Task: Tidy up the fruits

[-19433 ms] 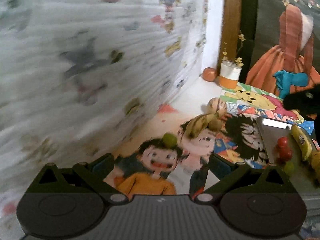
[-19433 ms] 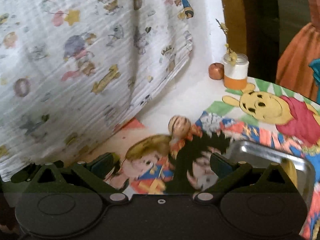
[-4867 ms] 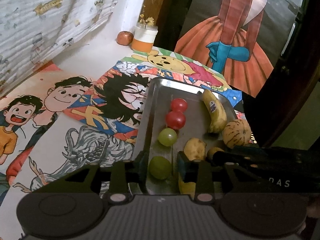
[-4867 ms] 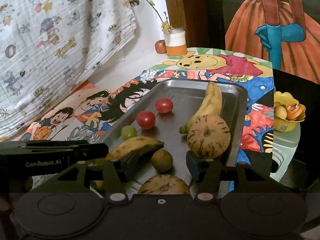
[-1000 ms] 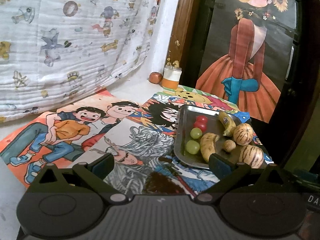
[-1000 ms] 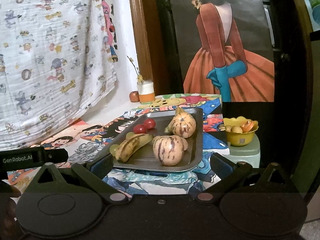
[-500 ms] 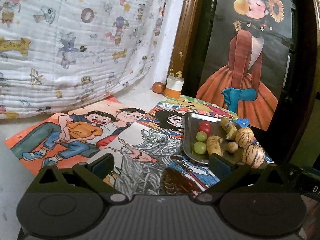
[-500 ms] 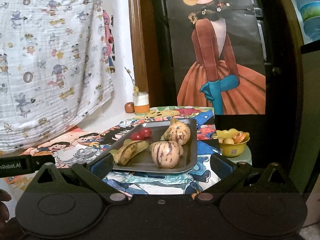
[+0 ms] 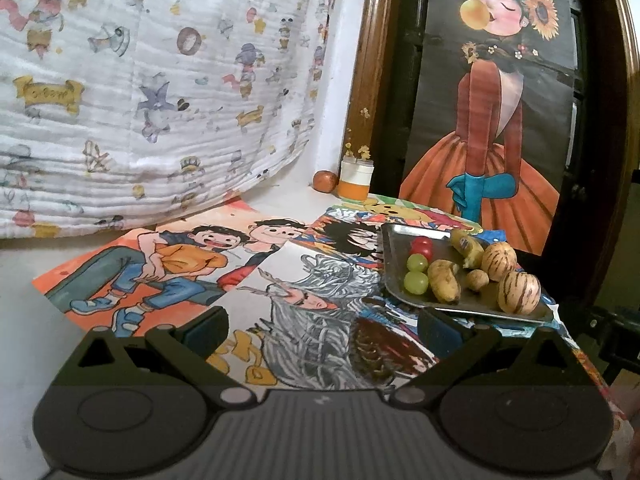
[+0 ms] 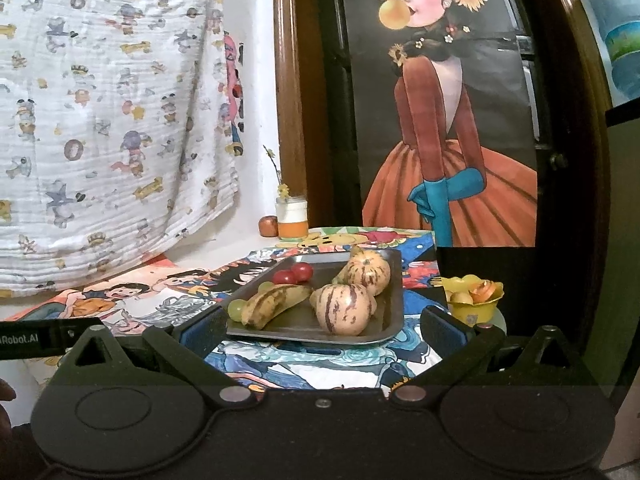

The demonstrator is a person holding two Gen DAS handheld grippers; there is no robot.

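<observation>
My left gripper (image 9: 322,330) is wide apart and holds nothing. It hangs over the cartoon drawings (image 9: 168,264) on the table. My right gripper (image 10: 322,326) is wide apart too, with nothing in it, just in front of the metal tray (image 10: 384,322). All the fruit sits in that tray: two red tomatoes (image 10: 294,274), two green grapes (image 9: 416,272), a spotty banana (image 10: 272,300) and two striped melons (image 10: 342,308). A yellow bowl (image 10: 474,312) stands to the right of the tray.
</observation>
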